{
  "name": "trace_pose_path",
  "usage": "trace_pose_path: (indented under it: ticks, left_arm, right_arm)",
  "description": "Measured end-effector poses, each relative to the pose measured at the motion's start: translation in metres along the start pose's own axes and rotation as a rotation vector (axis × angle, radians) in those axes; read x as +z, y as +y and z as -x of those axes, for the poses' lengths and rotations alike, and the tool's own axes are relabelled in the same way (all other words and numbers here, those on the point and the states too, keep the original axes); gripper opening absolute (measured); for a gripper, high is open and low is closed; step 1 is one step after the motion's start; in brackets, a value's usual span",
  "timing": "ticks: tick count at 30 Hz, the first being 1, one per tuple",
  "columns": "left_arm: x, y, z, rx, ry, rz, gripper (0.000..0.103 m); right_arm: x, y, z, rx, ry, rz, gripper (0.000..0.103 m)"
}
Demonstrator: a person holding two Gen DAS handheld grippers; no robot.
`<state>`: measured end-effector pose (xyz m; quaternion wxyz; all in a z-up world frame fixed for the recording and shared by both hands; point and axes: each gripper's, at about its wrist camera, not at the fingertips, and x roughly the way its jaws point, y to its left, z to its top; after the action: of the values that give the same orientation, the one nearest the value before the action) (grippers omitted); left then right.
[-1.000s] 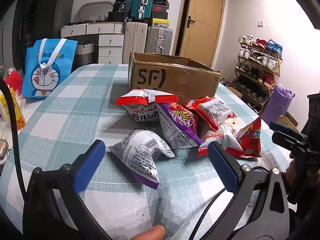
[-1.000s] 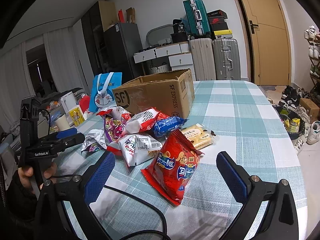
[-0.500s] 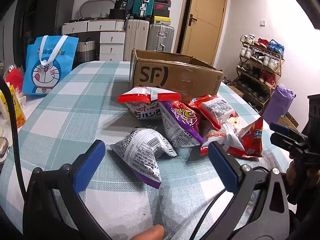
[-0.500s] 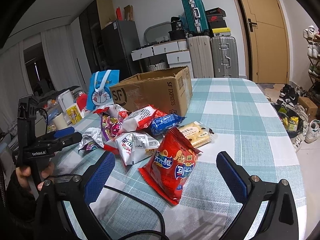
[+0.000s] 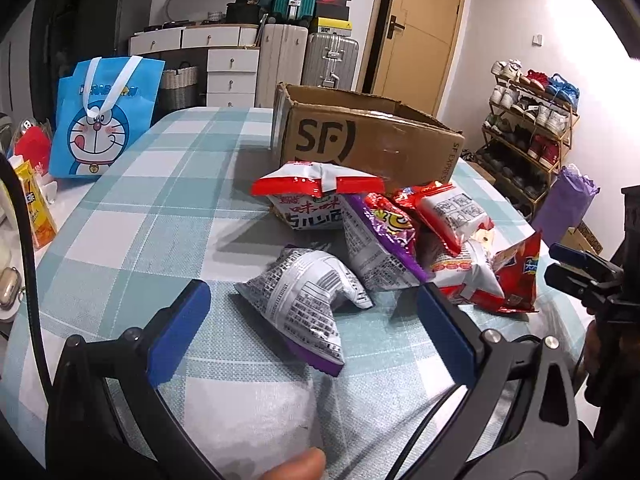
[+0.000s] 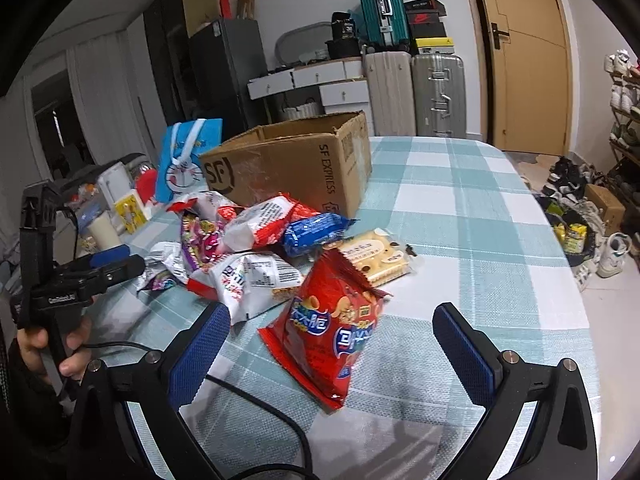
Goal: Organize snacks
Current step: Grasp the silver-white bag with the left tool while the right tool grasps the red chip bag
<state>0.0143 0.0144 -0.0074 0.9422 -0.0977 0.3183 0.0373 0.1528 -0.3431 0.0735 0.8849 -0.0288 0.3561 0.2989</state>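
Several snack bags lie in a heap on the checked tablecloth in front of an open SF cardboard box [image 5: 372, 140] [image 6: 288, 168]. My left gripper [image 5: 316, 320] is open and empty, its jaws either side of a silver and purple bag [image 5: 308, 300]. My right gripper [image 6: 332, 344] is open and empty, its jaws either side of a red snack bag [image 6: 332, 332]. The red bag also shows in the left wrist view [image 5: 518, 276]. A blue packet [image 6: 314, 230] and a pale biscuit pack [image 6: 374, 256] lie behind the red bag.
A blue Doraemon bag [image 5: 104, 120] stands at the table's left side, with small items beside it. Suitcases [image 6: 416, 92], drawers and a door are behind the table. A shoe rack [image 5: 528, 128] stands to the right. The table [image 6: 480, 208] extends right of the box.
Both grippers have moved a little closer to the snack heap. Both stay open. No snack has moved.
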Motion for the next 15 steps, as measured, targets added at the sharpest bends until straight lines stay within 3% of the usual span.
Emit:
trace_pose_path:
  ticks: [15]
  left_arm:
    - [0.012, 0.015, -0.032, 0.003, 0.109, 0.022, 0.102]
  right_arm:
    - [0.004, -0.006, -0.031, -0.004, 0.163, -0.059, 0.103]
